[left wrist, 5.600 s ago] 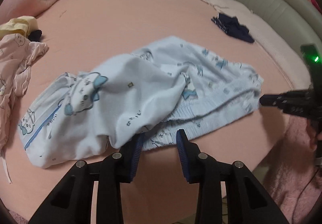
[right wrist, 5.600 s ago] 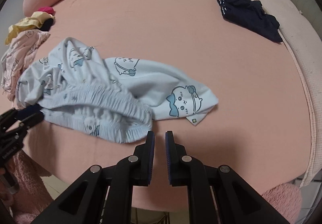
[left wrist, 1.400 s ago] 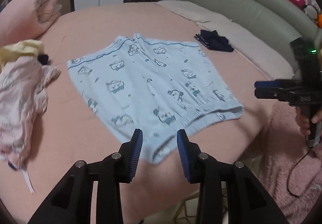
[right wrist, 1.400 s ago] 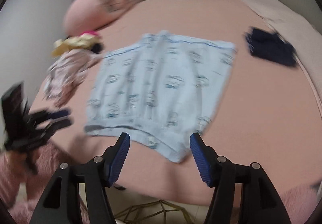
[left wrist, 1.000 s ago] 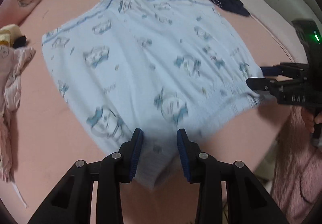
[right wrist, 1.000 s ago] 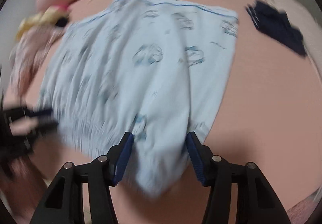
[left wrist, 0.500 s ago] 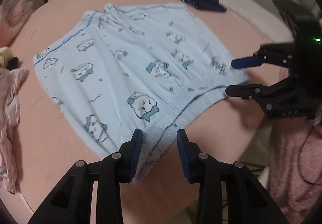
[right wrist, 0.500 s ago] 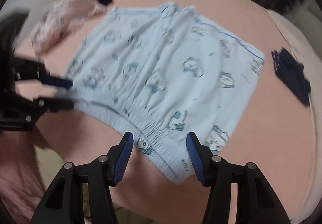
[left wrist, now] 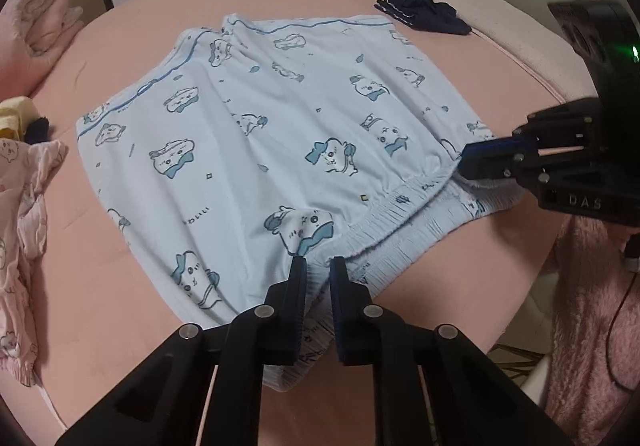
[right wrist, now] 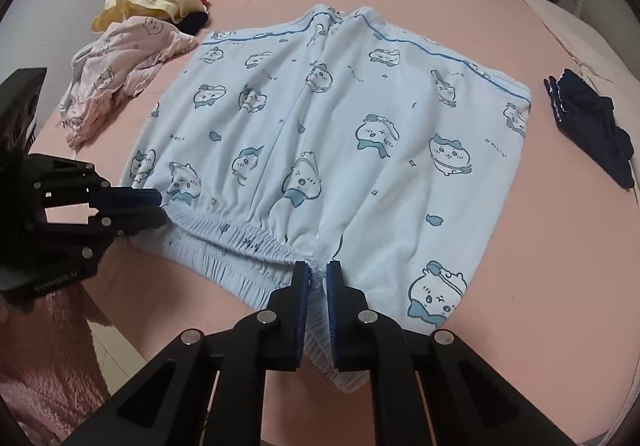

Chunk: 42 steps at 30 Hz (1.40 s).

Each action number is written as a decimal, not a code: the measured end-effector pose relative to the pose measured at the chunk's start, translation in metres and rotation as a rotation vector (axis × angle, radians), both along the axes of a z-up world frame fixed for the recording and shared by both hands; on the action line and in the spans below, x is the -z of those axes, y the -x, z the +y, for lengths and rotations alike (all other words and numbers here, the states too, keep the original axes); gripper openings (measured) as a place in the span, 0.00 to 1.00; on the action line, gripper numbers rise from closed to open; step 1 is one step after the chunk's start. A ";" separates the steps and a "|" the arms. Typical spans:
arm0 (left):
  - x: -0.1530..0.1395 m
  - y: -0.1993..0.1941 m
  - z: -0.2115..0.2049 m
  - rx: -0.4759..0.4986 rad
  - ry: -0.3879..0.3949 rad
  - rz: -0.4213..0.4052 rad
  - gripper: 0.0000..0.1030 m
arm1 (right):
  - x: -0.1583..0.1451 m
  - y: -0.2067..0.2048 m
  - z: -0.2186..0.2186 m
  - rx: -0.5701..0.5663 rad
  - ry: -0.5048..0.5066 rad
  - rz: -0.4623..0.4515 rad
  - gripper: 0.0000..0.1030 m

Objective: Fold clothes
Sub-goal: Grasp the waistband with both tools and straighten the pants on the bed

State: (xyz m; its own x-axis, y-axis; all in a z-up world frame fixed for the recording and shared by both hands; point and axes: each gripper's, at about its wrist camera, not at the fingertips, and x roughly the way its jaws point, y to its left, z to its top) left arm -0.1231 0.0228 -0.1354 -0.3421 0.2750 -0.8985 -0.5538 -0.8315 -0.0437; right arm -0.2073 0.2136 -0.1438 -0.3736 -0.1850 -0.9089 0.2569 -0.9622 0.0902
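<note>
Left wrist view: light blue shorts (left wrist: 280,133) with cartoon print, spread flat on the pink bed (left wrist: 160,5), waistband toward the lower edge of the frame, hems toward the top. Left gripper (left wrist: 318,266) at lower centre, jaws drawn close and pinching the elastic waistband near one corner. Right gripper (left wrist: 466,161) at right of frame, jaws nearly together on the opposite waistband corner.

Right wrist view: same shorts (right wrist: 340,133) filling the centre; right gripper (right wrist: 318,272) pinching the gathered waistband at lower centre; left gripper (right wrist: 156,205) at left edge, jaws pressed on the far corner.

Other items: pink garment (right wrist: 124,65) and yellow garment (right wrist: 148,5) in the upper left, near the shorts; dark garment (right wrist: 592,125) at right, apart from them.

Risks, as judged:
- Each pinch appears to catch only the upper waistband layer; a lift could open the shorts into a pouch and spoil the flat lay.
- Uneven lifting would skew the fold line.
- Elastic may slip from a shallow pinch.
- A wide sweep could drag the hem onto the pink garment.
</note>
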 end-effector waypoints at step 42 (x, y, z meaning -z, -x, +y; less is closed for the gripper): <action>-0.009 0.018 0.010 -0.051 -0.023 0.082 0.03 | -0.049 -0.014 0.029 0.051 0.227 0.043 0.04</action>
